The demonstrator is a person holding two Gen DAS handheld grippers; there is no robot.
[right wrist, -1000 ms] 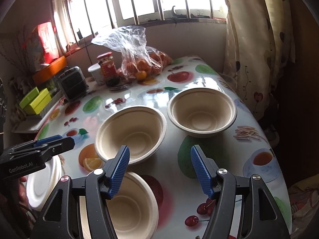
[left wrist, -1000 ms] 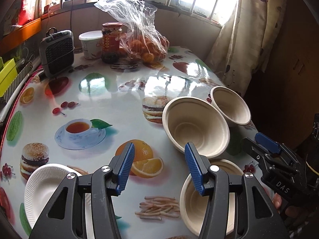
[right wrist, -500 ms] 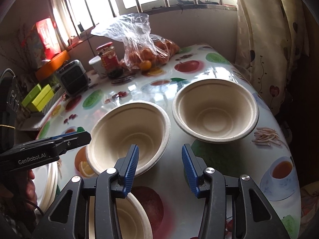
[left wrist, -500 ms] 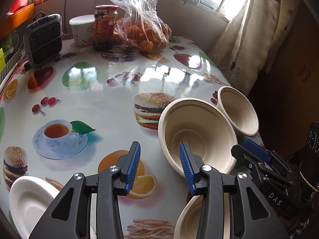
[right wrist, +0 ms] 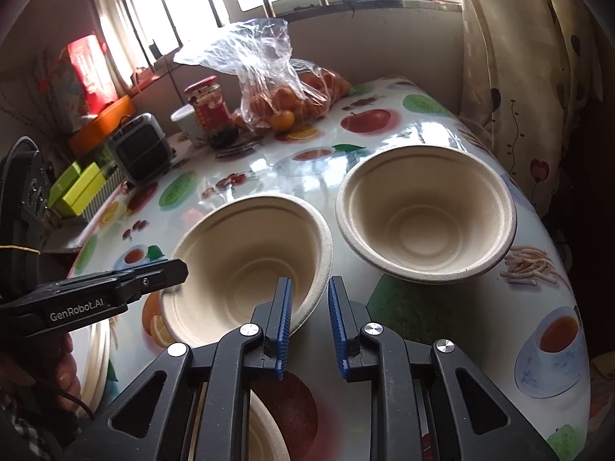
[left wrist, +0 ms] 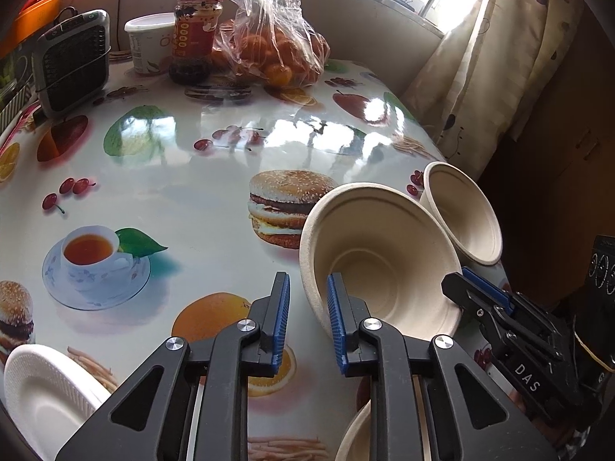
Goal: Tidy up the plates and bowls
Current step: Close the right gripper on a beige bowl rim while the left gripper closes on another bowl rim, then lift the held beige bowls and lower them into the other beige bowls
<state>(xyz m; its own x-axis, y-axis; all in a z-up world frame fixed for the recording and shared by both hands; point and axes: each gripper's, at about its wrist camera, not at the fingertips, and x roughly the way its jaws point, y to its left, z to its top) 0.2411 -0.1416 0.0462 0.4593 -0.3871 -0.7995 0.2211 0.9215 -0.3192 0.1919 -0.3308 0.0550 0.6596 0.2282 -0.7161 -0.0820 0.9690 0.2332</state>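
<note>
Fruit-print glossy worktop (left wrist: 215,153) by a barred window. Left claw (left wrist: 307,319) and right claw (right wrist: 309,326) each straddle opposite rims of the tilted middle beige pulp bowl (right wrist: 246,265), jaws narrowed but not clamped. Second beige bowl (right wrist: 426,219) sits just beside it; white plate (left wrist: 42,395) near left.

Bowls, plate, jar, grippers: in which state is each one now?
left gripper: open, narrow gap
right gripper: open, narrow gap
middle bowl: empty, rim inside both grippers, unclamped
far bowl: empty, upright
white plate: empty, flat
jar: lid on
</note>
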